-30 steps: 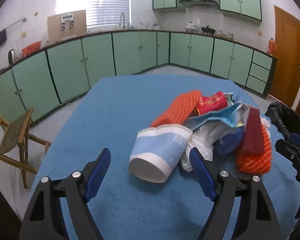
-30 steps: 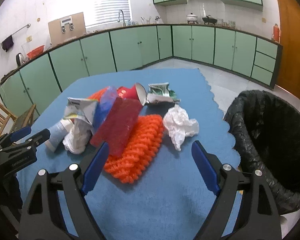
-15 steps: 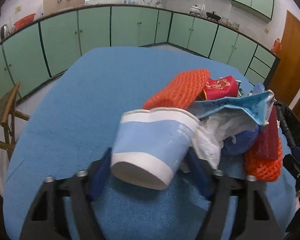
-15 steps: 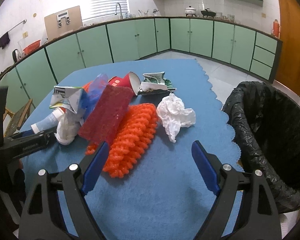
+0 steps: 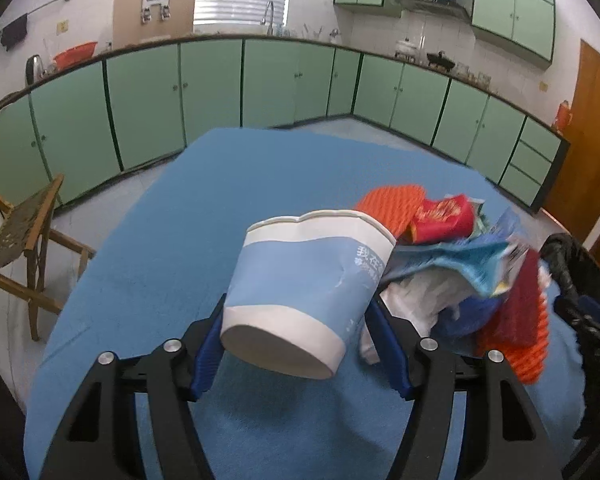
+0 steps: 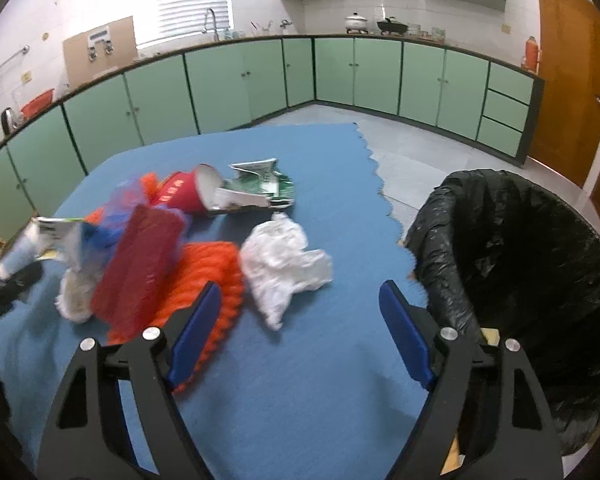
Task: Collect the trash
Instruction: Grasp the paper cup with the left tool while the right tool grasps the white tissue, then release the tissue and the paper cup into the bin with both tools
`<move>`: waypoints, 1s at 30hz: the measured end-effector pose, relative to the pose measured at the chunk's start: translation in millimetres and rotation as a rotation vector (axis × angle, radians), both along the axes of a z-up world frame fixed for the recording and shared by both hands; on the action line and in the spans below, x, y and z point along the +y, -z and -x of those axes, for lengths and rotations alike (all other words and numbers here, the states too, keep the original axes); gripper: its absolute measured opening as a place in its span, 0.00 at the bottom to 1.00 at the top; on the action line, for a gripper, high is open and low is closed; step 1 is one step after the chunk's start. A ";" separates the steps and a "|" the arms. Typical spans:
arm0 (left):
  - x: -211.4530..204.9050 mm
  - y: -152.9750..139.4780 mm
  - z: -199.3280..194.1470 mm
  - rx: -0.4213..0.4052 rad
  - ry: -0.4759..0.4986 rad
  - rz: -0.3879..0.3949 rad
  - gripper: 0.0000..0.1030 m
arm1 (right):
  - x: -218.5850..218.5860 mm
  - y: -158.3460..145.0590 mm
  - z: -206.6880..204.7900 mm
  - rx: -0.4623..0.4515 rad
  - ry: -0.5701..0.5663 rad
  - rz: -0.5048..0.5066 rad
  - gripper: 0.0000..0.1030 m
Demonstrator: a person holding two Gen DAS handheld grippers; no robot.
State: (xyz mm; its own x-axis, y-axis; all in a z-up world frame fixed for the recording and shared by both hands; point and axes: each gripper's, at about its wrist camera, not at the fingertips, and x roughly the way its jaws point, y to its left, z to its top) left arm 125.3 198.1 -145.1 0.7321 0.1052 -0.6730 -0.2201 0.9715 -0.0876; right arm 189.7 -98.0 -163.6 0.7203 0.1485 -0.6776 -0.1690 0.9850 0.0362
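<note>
My left gripper (image 5: pixel 296 340) is shut on a blue and white paper cup (image 5: pixel 304 292) and holds it tilted just above the blue table (image 5: pixel 180 240). Behind it lies a trash pile: orange foam net (image 5: pixel 392 204), red paper cup (image 5: pixel 440 216), blue wrapper (image 5: pixel 452 264), white tissue (image 5: pixel 420 292). My right gripper (image 6: pixel 300 332) is open and empty above the table, in front of a crumpled white bag (image 6: pixel 284 264), orange net (image 6: pixel 208 276), red mesh (image 6: pixel 140 268), red cup (image 6: pixel 188 192) and green carton (image 6: pixel 260 188). The black-lined trash bin (image 6: pixel 512 264) stands at the right.
Green kitchen cabinets (image 6: pixel 260 76) run along the far walls. A wooden chair (image 5: pixel 24 236) stands left of the table. A wooden door (image 6: pixel 568 68) is at the right. The bin's edge also shows in the left wrist view (image 5: pixel 580 276).
My left gripper moved forward, closed on the paper cup and lifted it off the table. My right gripper stayed open and shifted slightly right.
</note>
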 end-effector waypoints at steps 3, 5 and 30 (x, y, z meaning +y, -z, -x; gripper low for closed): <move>-4.6 -7.0 -4.1 -0.021 0.010 -0.004 0.64 | -0.4 5.9 -9.7 0.021 -0.008 0.009 0.71; -8.1 -9.2 -8.8 -0.027 0.012 -0.001 0.64 | 1.6 9.8 -14.5 0.033 -0.017 0.019 0.68; -38.1 -58.3 -2.8 -0.126 0.043 -0.030 0.64 | -23.6 -47.3 11.8 -0.018 -0.107 -0.124 0.09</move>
